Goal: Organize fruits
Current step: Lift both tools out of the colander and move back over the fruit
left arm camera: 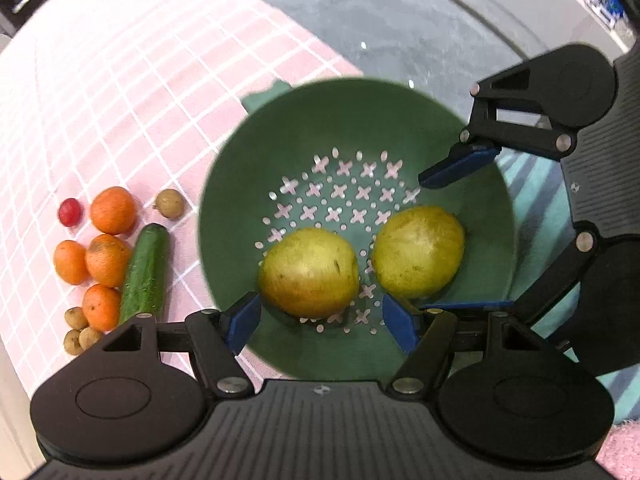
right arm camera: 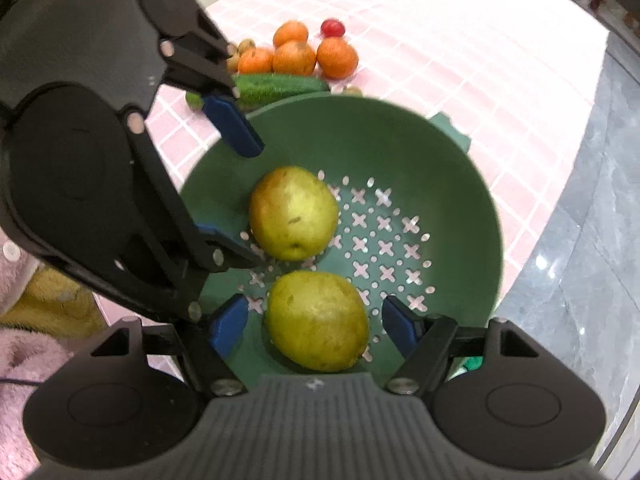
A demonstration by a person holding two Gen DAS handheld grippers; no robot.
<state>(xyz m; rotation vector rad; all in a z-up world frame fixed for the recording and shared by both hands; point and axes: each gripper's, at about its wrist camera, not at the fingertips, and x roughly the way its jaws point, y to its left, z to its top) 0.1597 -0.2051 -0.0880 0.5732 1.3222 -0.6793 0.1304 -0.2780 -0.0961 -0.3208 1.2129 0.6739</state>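
Note:
A green colander (left arm camera: pixel 360 120) (right arm camera: pixel 360 140) stands on a pink checked cloth with two yellow-green pears in it. One pear (left arm camera: pixel 308 272) (right arm camera: pixel 294 212) lies between the blue pads of my left gripper (left arm camera: pixel 322 322) (right arm camera: pixel 256 204), which points straight down. A gap shows beside the pear, so the pads do not press it. The other pear (left arm camera: pixel 418 252) (right arm camera: pixel 316 320) lies between the pads of my right gripper (right arm camera: pixel 316 328) (left arm camera: pixel 426 242), with a gap on each side. Both grippers stand open just over the bowl.
Beside the colander on the cloth (left arm camera: pixel 140 80) lie several oranges (left arm camera: pixel 112 210) (right arm camera: pixel 296 58), a cucumber (left arm camera: pixel 145 272) (right arm camera: pixel 276 86), a small red fruit (left arm camera: pixel 70 211) (right arm camera: pixel 333 27) and several small brown fruits (left arm camera: pixel 170 203). Grey floor (left arm camera: pixel 400 20) lies beyond the cloth's edge.

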